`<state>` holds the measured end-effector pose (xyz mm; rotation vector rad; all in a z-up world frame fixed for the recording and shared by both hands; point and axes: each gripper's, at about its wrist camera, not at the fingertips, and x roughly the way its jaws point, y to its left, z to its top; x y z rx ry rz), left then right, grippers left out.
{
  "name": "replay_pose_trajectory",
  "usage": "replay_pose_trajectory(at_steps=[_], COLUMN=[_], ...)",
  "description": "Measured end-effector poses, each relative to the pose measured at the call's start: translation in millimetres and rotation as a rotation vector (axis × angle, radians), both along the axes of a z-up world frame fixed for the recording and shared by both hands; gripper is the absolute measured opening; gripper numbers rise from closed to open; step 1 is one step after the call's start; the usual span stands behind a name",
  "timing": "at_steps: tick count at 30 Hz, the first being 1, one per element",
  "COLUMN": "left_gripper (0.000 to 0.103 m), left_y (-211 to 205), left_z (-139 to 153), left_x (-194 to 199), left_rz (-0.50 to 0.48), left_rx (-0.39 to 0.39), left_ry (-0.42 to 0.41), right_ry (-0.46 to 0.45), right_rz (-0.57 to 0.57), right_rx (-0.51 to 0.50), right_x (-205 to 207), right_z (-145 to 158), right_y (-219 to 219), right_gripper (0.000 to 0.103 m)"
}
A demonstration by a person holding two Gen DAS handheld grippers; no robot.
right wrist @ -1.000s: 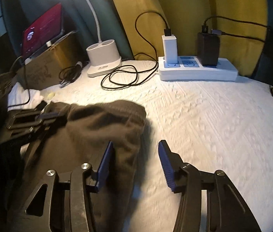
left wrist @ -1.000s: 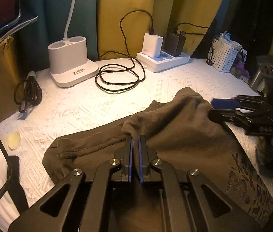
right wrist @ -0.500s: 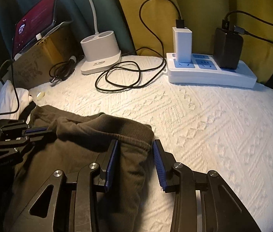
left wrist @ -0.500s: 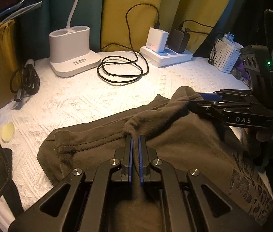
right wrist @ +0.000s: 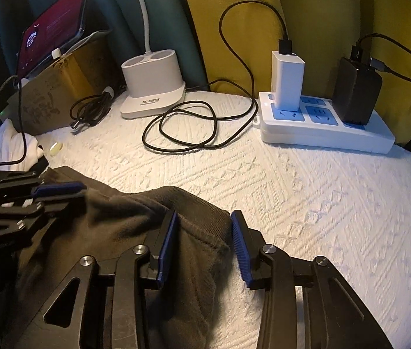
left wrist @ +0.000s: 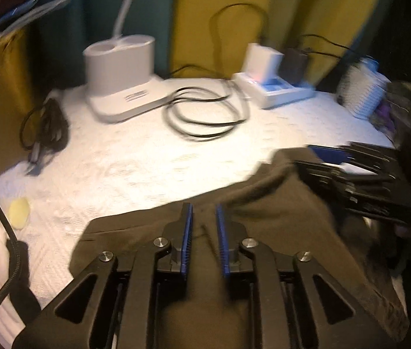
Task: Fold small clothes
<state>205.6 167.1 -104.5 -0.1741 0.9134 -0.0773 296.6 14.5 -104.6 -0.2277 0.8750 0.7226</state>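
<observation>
Left wrist view was blurred, but we could read it from left to right: a bundled black cable [left wrist: 47, 128] lay near the left edge of the white textured cover [left wrist: 135, 171], then a white lamp base [left wrist: 121, 84], a loose coil of black cord [left wrist: 205, 116], a white power strip [left wrist: 275, 93] with chargers on it, and a white basket [left wrist: 362, 90] at the far right. Low in that view the dark brown garment [left wrist: 263, 203] lay spread on the cover. Our left gripper [left wrist: 204, 226] had just been opening; its blue pads stood a little apart, with the cloth lying under and between them and neither pad pressing it. At the right edge our right gripper [left wrist: 322, 157] reached in over the garment's far corner. Turning to the right wrist view, we saw the left gripper [right wrist: 57, 192] at the left over the garment [right wrist: 118, 221], beyond it a cardboard box [right wrist: 60, 93] with a red-screened tablet [right wrist: 51, 40] on top, then the lamp base [right wrist: 153, 81], the cord coil [right wrist: 188, 131] and the power strip [right wrist: 322, 128]. Our right gripper [right wrist: 204, 244] had just been opening as well; its pads stood apart astride the garment's folded right edge, the left pad against the cloth and the right one clear of it over bare cover.
</observation>
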Motion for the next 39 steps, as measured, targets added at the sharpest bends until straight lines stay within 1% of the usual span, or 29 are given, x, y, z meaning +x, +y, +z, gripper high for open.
replay_pose_trajectory(at_steps=[1, 2, 4, 8, 11, 12, 14, 15, 17, 18, 20, 22, 23, 24, 27, 28, 29, 30, 31, 32, 33, 35, 37, 39], left_gripper=[0.022, 0.023, 0.025, 0.025, 0.025, 0.025, 0.026, 0.028, 0.053, 0.057, 0.057, 0.057, 0.057, 0.057, 0.057, 0.058, 0.061, 0.064, 0.071, 0.075, 0.075, 0.076, 0.076, 0.076], left_y=[2.0, 1.2, -3.5, -7.7, -9.4, -9.1, -9.7, -11.8, -20.8, -25.0, -33.8, -35.8, -35.9, -35.8, -36.3, -34.4, -32.2, -29.6, -26.6, -23.3, -18.7, -4.3, 7.6, 14.6], left_z=[-0.2, 0.1, 0.4, 3.3, 8.6, 10.6, 18.8, 24.1, 29.7, 29.2, 21.9, 15.2, 16.6, 22.5, 43.0, 47.0, 49.1, 49.4, 48.4, 46.1, 42.3, 32.6, 26.6, 22.9], left_x=[-0.3, -1.2, -4.1, -6.4, -9.6, -10.3, -17.2, -22.3, -30.3, -31.0, -29.2, -28.8, -32.3, -38.7, -60.5, -65.4, -68.9, -72.0, -75.3, -77.8, -79.7, -83.2, -89.0, -90.9], left_rz=[0.005, 0.008, 0.011, 0.032, 0.048, 0.054, 0.067, 0.071, 0.052, 0.042, 0.025, 0.045, 0.058, 0.059, 0.062, 0.067, 0.075, 0.081, 0.093, 0.108, 0.127, 0.176, 0.224, 0.243], left_rx=[-0.003, 0.012, 0.061, 0.103, 0.12, 0.116, 0.078, 0.058, 0.041, 0.043, 0.061, 0.075, 0.072, 0.064, 0.086, 0.088, 0.092, 0.096, 0.104, 0.109, 0.103, 0.049, 0.018, 0.0], left_ry=[-0.001, -0.002, -0.01, -0.009, -0.021, -0.026, -0.052, -0.076, -0.101, -0.097, -0.071, -0.033, -0.027, -0.049, -0.104, -0.112, -0.111, -0.111, -0.11, -0.104, -0.095, -0.076, -0.068, -0.073], right_ry=[-0.011, -0.013, -0.01, -0.018, -0.035, -0.038, -0.041, -0.047, -0.061, -0.066, -0.071, -0.069, -0.071, -0.072, -0.075, -0.075, -0.078, -0.081, -0.087, -0.095, -0.101, -0.1, -0.093, -0.077], right_rz=[-0.01, -0.014, -0.015, -0.019, -0.025, -0.026, -0.032, -0.033, -0.03, -0.031, -0.04, -0.04, -0.041, -0.043, -0.047, -0.05, -0.052, -0.052, -0.052, -0.051, -0.051, -0.056, -0.065, -0.077], right_rx=[-0.007, -0.007, 0.0, -0.001, -0.006, -0.006, -0.003, -0.002, -0.002, -0.004, 0.004, 0.005, 0.003, 0.003, 0.015, 0.019, 0.024, 0.027, 0.032, 0.042, 0.054, 0.064, 0.071, 0.079], right_x=[-0.1, 0.4, 0.5, -1.5, -5.5, -6.8, -8.8, -11.4, -16.4, -18.4, -19.4, -19.4, -19.6, -20.4, -25.0, -25.8, -27.0, -27.9, -28.9, -30.3, -31.8, -33.5, -33.4, -30.7], right_z=[-0.3, -0.6, -1.0, -0.5, 2.5, 3.9, 6.6, 9.0, 12.3, 13.0, 13.9, 14.1, 14.0, 14.2, 16.5, 17.1, 18.4, 19.6, 21.1, 22.8, 24.3, 25.3, 24.4, 21.4], right_y=[-0.5, -1.1, -3.1, -5.9, -10.4, -13.1, -17.2, -19.6, -23.7, -25.2, -27.8, -29.7, -30.9, -33.3, -43.5, -45.8, -48.6, -50.1, -51.9, -54.1, -57.0, -62.2, -67.4, -71.3], right_gripper=[0.054, 0.056, 0.057, 0.057, 0.057, 0.057, 0.057, 0.057, 0.057, 0.057, 0.057, 0.057, 0.057, 0.057, 0.057, 0.057, 0.057, 0.062, 0.067, 0.075, 0.076, 0.076, 0.076, 0.076])
